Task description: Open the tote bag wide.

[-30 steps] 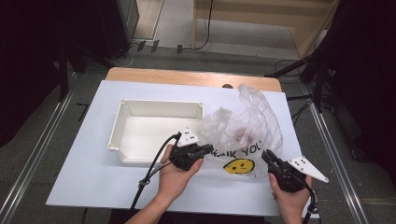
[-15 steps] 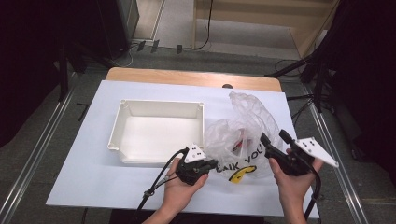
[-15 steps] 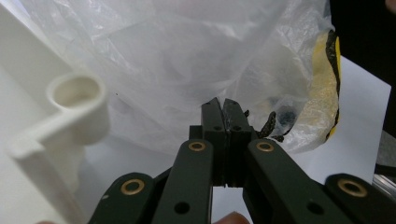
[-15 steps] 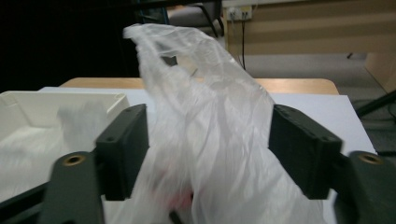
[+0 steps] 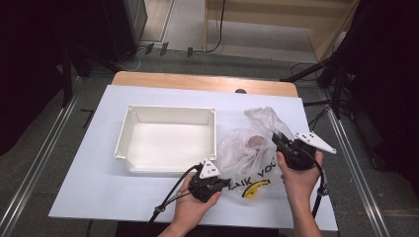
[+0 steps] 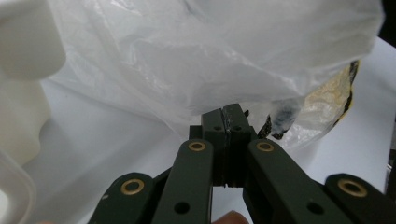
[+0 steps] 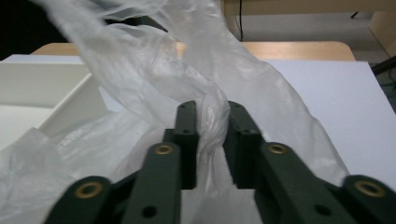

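From above, a white tray (image 5: 168,140) sits beside the plastic bag (image 5: 252,148); close up, the right gripper (image 7: 211,122), jaws just closing, pinches a bunched fold, the left gripper (image 6: 223,114) clamped on the bag's edge

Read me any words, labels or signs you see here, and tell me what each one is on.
"...ANK YOU": black print on the thin clear plastic bag, its first letters hidden in folds.
Yellow smiley sign with black outline, printed under those words on the same bag.
The white plastic bin shows no print.

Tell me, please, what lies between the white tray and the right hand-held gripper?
The plastic bag lies between the white tray and the right hand-held gripper, seen in the high view.
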Available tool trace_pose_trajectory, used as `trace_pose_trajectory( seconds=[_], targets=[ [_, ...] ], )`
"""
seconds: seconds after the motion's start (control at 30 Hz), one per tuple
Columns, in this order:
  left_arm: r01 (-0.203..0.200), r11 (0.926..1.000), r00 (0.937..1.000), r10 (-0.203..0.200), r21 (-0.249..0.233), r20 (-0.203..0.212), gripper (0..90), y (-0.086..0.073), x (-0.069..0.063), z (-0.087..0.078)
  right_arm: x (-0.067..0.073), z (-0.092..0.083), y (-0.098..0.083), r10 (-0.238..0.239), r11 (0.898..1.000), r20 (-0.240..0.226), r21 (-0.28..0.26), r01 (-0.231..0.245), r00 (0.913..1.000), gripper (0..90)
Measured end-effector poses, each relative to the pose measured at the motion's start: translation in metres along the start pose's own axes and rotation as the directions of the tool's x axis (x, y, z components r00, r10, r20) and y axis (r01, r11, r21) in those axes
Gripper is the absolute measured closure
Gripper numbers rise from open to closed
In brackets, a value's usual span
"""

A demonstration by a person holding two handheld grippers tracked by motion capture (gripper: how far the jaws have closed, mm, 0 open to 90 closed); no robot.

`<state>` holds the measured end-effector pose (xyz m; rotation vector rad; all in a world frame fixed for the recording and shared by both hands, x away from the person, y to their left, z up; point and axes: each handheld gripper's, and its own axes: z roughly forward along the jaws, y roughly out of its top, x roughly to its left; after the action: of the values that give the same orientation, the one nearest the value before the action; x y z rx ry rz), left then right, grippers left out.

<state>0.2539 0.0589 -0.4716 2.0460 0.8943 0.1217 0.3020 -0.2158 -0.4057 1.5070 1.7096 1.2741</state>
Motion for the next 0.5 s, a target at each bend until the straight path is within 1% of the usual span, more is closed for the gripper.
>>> trace_pose_trajectory(
  seconds=[0.07, 0.13, 0.17, 0.2, 0.27, 0.3, 0.33, 0.4, 0.43, 0.5],
  targets=[
    [0.019, 0.9998, 0.9998, -0.019, -0.002, 0.006, 90.0, -0.003, 0.002, 0.001, -0.008, -0.001, -0.006, 0.014, 1.000, 0.011, 0.003, -0.014, 0.9998, 84.9],
    [0.033, 0.9993, 0.9994, -0.033, -0.015, 0.007, 90.0, -0.004, 0.003, -0.001, -0.016, -0.002, -0.014, 0.029, 1.000, 0.032, 0.006, -0.029, 0.9991, 86.9],
    [0.040, 0.9990, 0.9992, -0.040, -0.019, 0.007, 90.0, -0.005, 0.004, -0.002, -0.022, -0.003, -0.020, 0.055, 0.998, 0.035, 0.015, -0.056, 0.9979, 87.0],
    [0.045, 0.9987, 0.9989, -0.045, -0.023, 0.010, 90.0, -0.005, 0.004, -0.002, -0.028, -0.003, -0.025, 0.063, 0.998, 0.040, 0.023, -0.064, 0.9972, 87.0],
    [0.043, 0.9989, 0.9991, -0.043, -0.017, 0.007, 90.0, -0.007, 0.004, -0.002, -0.036, -0.005, -0.036, 0.086, 0.995, 0.047, 0.043, -0.088, 0.9952, 87.0],
    [0.043, 0.9989, 0.9991, -0.043, -0.018, 0.006, 90.0, -0.007, 0.004, -0.002, -0.042, -0.005, -0.044, 0.094, 0.994, 0.050, 0.057, -0.097, 0.9943, 87.0],
    [0.040, 0.9990, 0.9992, -0.040, -0.020, -0.001, 90.0, -0.008, 0.003, -0.002, -0.046, -0.006, -0.049, 0.098, 0.992, 0.055, 0.070, -0.102, 0.9937, 87.2],
    [0.038, 0.9988, 0.9990, -0.039, -0.031, -0.021, 90.0, -0.009, 0.002, -0.003, -0.054, -0.005, -0.065, 0.101, 0.985, 0.050, 0.131, -0.107, 0.9936, 87.2],
    [0.034, 0.9988, 0.9990, -0.035, -0.034, -0.027, 90.0, -0.009, 0.002, -0.003, -0.057, -0.005, -0.071, 0.101, 0.982, 0.050, 0.152, -0.108, 0.9936, 87.3],
    [0.032, 0.9986, 0.9987, -0.033, -0.042, -0.039, 90.0, -0.010, 0.001, -0.003, -0.062, -0.005, -0.079, 0.091, 0.980, 0.056, 0.174, -0.099, 0.9943, 87.2]
  ],
)
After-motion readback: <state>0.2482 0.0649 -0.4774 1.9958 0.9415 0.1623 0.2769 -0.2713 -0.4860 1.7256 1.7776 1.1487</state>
